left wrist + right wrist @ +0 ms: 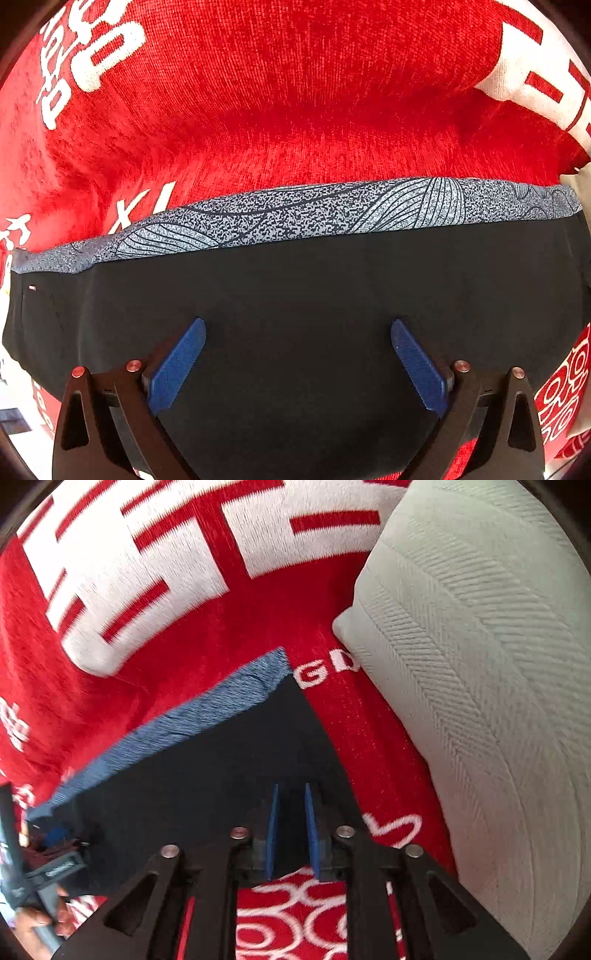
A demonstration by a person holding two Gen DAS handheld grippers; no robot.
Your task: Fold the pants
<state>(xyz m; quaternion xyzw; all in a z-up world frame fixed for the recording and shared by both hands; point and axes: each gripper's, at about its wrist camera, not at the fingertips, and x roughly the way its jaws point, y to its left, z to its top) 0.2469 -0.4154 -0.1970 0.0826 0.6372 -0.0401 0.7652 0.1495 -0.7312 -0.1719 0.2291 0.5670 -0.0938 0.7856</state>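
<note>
Blue pads of left gripper (298,363) spread wide, low in frame, hovering over dark pants (295,295) whose patterned waistband (295,210) runs left to right just above. Right gripper (291,830) nearly closed, nothing visibly pinched, at the pants' right corner beside a pillow (480,664).

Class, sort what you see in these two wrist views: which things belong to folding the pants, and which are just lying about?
Belongs to the job:
- black pants with patterned grey waistband
- left gripper
- right gripper

Just lying about:
- red blanket with white lettering
- white pillow
</note>
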